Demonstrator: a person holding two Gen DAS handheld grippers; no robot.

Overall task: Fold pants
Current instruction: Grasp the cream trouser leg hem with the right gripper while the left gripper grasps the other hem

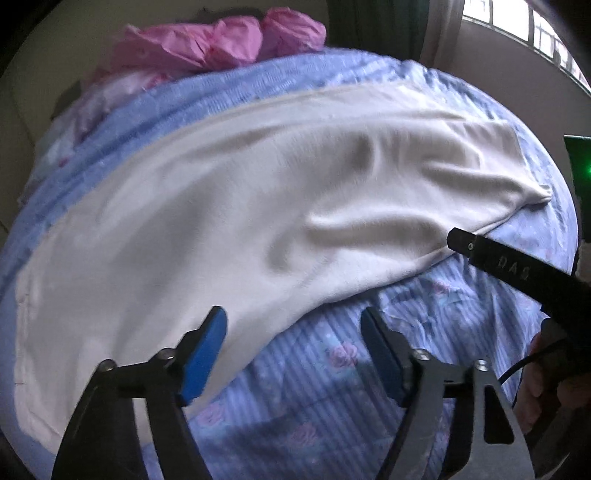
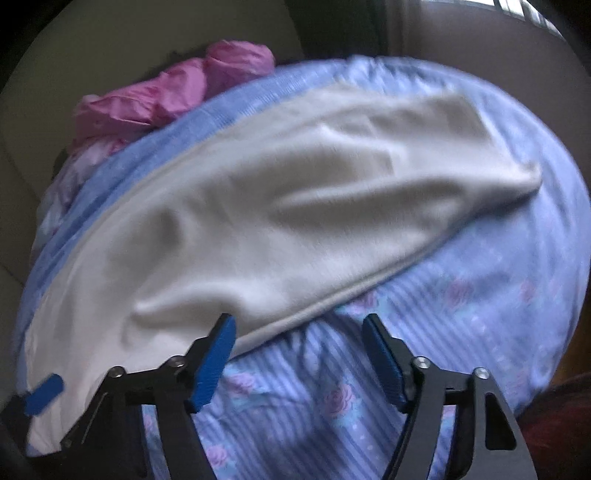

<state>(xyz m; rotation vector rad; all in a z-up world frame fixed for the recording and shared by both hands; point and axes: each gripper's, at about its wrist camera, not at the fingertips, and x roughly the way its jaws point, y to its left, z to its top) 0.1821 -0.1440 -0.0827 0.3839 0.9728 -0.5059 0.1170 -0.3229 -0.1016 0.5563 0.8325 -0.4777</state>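
The pale cream pants (image 1: 229, 206) lie stretched across a bed with a blue floral sheet (image 1: 332, 387), running from lower left to upper right, with wrinkles along the middle. My left gripper (image 1: 295, 354) is open and empty, hovering over the pants' near edge. In the right wrist view the pants (image 2: 258, 221) lie the same way, and my right gripper (image 2: 299, 354) is open and empty above their near edge. The right gripper's black finger (image 1: 517, 269) enters the left view from the right. A blue pad of the left gripper (image 2: 44, 393) shows at lower left.
A crumpled pink garment (image 1: 221, 44) lies at the far side of the bed, also in the right wrist view (image 2: 173, 92). A window (image 1: 524, 33) is at upper right. A dark object with a green light (image 1: 580, 158) stands at the right edge.
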